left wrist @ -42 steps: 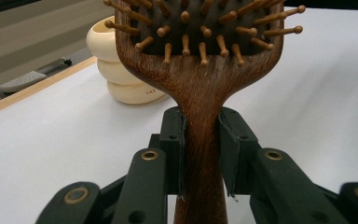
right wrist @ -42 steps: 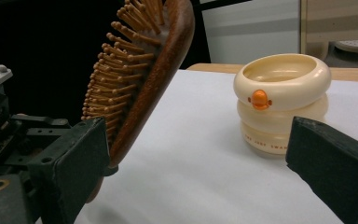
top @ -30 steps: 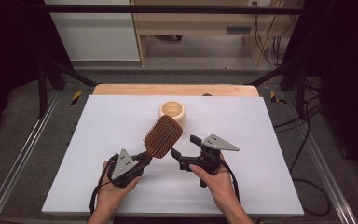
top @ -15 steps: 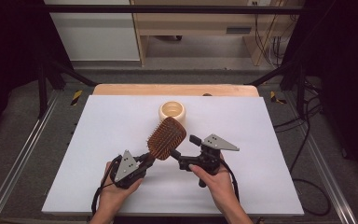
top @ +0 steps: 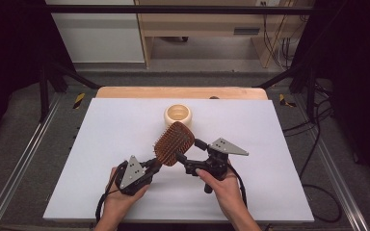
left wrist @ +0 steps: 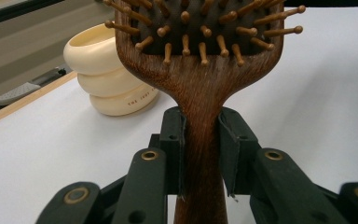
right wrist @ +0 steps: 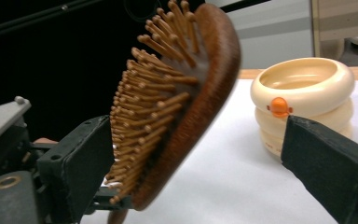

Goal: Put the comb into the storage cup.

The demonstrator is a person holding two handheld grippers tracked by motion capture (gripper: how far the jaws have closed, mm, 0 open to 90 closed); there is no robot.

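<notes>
**Holding a paddle brush for a two-gripper handover**

Clamping the neck of the wooden hairbrush (left wrist: 200, 88), the left gripper (top: 150, 168) has both jaws pressed flat against the handle, one on each side, just below the head. The brush is raised clear of the white table (top: 101, 139), over its near half and roughly mid-way between the left and right edges. Its long axis runs from the left gripper up and away toward the far edge, the head tilted and the bristles facing the right gripper's side.

The right gripper (top: 189, 155) stands with jaws wide apart, bracketing the brush head: one pad sits just beside the bristle tips, the other well off the wooden back, neither pressing. In the right gripper view the head lies edge-on between them.

A cream ribbed bowl (top: 178, 115) rests behind the brush, toward the far edge, apart from both grippers.

Judgement: the right gripper is nearest the head and looks placed to close across it, bristles to back.
</notes>
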